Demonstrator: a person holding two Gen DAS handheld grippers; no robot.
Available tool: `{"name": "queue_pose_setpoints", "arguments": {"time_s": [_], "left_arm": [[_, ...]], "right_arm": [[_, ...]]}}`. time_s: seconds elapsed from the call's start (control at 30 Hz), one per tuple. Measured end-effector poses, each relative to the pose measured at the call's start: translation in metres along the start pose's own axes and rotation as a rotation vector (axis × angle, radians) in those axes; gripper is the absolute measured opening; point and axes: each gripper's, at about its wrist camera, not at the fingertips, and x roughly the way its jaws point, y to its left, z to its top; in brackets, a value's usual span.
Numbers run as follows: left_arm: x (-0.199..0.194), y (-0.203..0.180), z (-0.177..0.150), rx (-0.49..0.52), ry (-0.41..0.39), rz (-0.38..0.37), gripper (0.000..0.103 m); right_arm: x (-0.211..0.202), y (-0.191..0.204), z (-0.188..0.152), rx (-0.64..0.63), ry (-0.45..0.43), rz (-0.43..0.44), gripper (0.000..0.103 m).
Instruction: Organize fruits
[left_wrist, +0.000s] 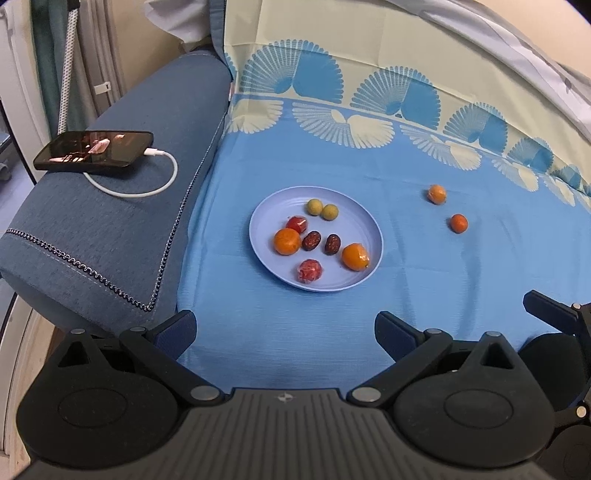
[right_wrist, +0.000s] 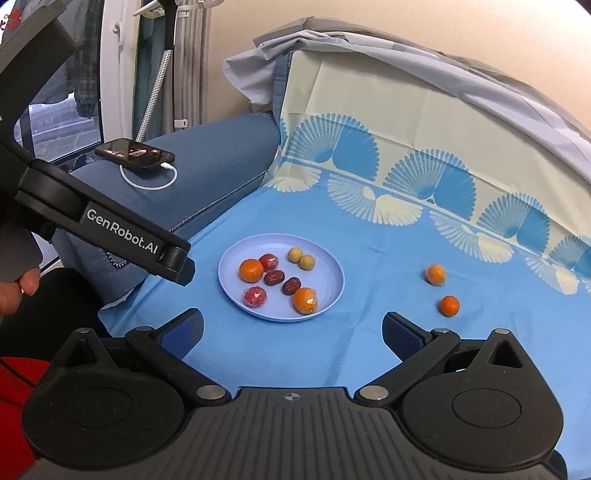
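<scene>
Both the left gripper (left_wrist: 284, 332) and right gripper (right_wrist: 291, 332) hover with fingers spread wide, holding nothing. The blue plate (left_wrist: 266, 218) on the blue cloth (left_wrist: 424, 280) holds eight fruits, while two small oranges (left_wrist: 437, 194) (left_wrist: 458, 223) sit apart off to its right.

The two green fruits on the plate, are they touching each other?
Touching: in the right wrist view the two green fruits on the plate press together with no gap.

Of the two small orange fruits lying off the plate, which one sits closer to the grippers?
The nearer small orange fruit, plain deep orange. The farther orange fruit sits beyond it, toward the fan-patterned border, and looks plastic-wrapped. Both lie right of the round lilac plate.
</scene>
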Motion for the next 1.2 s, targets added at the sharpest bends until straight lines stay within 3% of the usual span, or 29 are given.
{"name": "queue_pose_setpoints", "arguments": {"time_s": [1.2], "left_arm": [[0.039, -0.004, 0.019, 0.005, 0.069, 0.013, 0.103]], "right_arm": [[0.045, -0.018, -0.008, 0.093, 0.101, 0.026, 0.102]]}}
